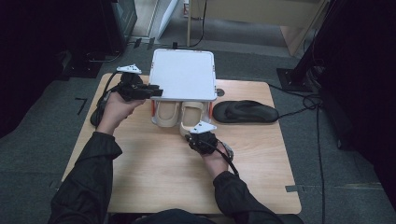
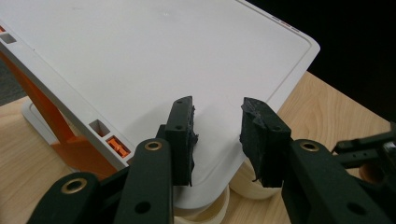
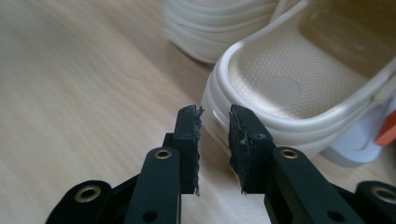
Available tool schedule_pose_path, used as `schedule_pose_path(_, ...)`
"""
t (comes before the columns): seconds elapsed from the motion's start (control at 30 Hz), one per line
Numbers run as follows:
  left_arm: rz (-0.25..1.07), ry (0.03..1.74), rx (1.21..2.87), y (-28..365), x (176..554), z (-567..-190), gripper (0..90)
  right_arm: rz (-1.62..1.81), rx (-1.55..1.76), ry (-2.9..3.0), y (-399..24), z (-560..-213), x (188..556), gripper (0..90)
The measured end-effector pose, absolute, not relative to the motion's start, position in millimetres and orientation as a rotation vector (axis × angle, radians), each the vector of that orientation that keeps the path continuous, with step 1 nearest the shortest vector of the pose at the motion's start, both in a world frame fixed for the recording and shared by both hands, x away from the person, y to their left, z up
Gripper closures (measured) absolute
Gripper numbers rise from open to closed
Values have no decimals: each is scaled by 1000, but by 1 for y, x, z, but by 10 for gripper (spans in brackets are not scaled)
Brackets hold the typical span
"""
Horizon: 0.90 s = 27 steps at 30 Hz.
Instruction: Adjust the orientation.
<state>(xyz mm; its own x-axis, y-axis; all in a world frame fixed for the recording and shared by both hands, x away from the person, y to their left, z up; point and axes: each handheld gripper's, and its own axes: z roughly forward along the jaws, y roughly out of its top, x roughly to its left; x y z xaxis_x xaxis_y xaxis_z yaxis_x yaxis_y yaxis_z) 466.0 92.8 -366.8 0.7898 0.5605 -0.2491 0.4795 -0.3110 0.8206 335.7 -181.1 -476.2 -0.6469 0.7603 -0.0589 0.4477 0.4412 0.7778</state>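
Your right gripper (image 3: 212,149), jaws slightly apart and empty, lines up on cream slipper (image 3: 299,88) heel, probably to pull it from under white lid (image 1: 184,74).

On the counter (image 1: 154,172) sit two cream slippers (image 1: 167,113) (image 1: 191,116) side by side under one white two-tier rack (image 1: 183,74), one black flip-flop (image 1: 245,112) beside them, and two handheld grippers (image 1: 156,92) (image 1: 192,135).
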Motion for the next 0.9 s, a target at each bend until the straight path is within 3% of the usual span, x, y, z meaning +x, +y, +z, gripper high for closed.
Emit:
schedule_pose_path(0.5,103,780,1961,93,466,-367,651,1085,1050,2274,-192,-479,370,696)
schedule_pose_path(0.7,100,783,1959,93,466,-367,648,1140,1100,2300,-197,-476,367,667)
schedule_pose_path(0.9,52,801,1948,94,465,-365,564,1213,1142,2346,-206,-470,356,601)
